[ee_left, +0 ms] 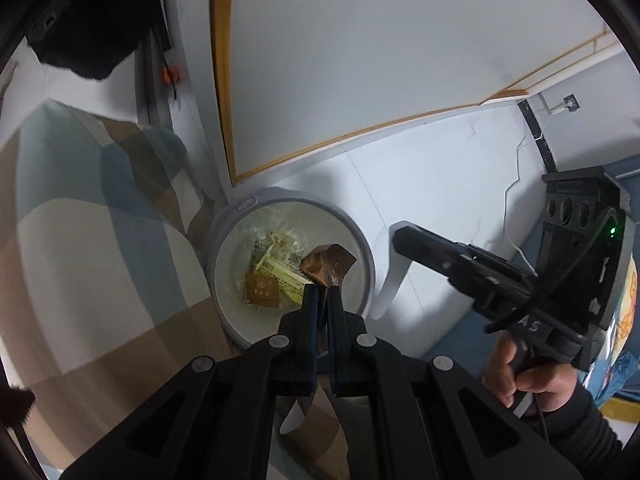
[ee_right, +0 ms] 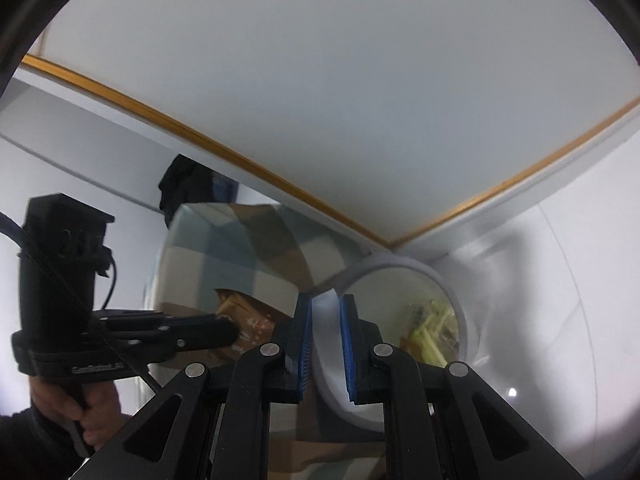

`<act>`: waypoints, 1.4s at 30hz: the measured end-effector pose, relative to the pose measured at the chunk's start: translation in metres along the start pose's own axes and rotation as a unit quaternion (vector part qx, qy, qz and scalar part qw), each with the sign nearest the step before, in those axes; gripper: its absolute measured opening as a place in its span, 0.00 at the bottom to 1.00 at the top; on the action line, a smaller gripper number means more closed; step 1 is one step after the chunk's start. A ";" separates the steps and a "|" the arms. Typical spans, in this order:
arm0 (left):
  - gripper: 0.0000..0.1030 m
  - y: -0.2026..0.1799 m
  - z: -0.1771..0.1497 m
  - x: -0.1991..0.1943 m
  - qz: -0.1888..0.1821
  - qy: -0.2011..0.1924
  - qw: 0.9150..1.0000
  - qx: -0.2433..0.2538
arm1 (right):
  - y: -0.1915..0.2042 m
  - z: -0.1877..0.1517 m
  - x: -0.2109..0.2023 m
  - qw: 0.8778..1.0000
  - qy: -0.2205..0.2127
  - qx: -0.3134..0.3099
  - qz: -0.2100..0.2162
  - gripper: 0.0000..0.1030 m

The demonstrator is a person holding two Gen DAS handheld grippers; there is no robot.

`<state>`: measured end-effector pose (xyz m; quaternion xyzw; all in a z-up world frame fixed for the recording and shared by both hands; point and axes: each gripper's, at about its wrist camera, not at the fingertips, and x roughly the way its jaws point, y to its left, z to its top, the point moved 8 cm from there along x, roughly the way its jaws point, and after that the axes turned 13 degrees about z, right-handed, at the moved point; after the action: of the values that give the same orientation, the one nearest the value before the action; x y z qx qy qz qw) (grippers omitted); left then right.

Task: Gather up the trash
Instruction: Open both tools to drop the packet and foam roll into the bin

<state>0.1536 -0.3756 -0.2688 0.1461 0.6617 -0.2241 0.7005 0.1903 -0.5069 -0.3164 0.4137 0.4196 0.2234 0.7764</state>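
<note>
A grey round trash bin (ee_left: 362, 242) with a clear liner stands on the white floor. Yellow and brown wrappers (ee_left: 276, 272) lie inside it. My left gripper (ee_left: 322, 289) points down over the bin's opening, shut on a crumpled brown wrapper (ee_left: 328, 262). My right gripper (ee_left: 400, 236) comes in from the right, beside the bin. In the right wrist view its blue pads (ee_right: 347, 332) are shut on the edge of the bin's white lid (ee_right: 326, 320), which stands tilted up. The bin (ee_right: 444, 284) lies just right of them, and the left gripper (ee_right: 230, 332) with the brown wrapper (ee_right: 252, 324) is at left.
A patchwork cover (ee_left: 100, 220) in brown, blue and cream lies close on the bin's left. A white panel with a wooden edge (ee_left: 360, 60) rises behind the bin. A black bag (ee_left: 92, 20) hangs at upper left. A white cable (ee_left: 516, 168) runs down the wall at right.
</note>
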 end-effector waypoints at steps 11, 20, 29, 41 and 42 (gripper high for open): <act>0.15 -0.007 0.002 0.005 0.022 0.033 0.999 0.001 | -0.030 -0.007 0.030 0.999 0.023 0.044 -0.014 0.34; 0.16 -0.005 -0.008 0.005 0.037 0.040 0.998 0.001 | -0.037 -0.023 0.011 0.998 0.027 0.063 -0.016 0.42; 0.31 0.002 -0.012 -0.011 0.044 0.005 0.999 -0.003 | -0.032 -0.033 -0.026 0.997 0.004 0.070 -0.037 0.48; 0.68 0.006 -0.016 -0.060 0.073 -0.077 0.994 -0.022 | 0.009 -0.031 -0.057 0.997 -0.017 0.030 -0.064 0.64; 0.70 0.005 -0.016 -0.062 0.075 -0.082 0.993 -0.024 | 0.013 -0.030 -0.060 0.997 -0.018 0.026 -0.067 0.65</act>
<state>0.1410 -0.3556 -0.2087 0.1601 0.5942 -0.1662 0.7705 0.1329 -0.5276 -0.2870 0.4085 0.4381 0.1521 0.7862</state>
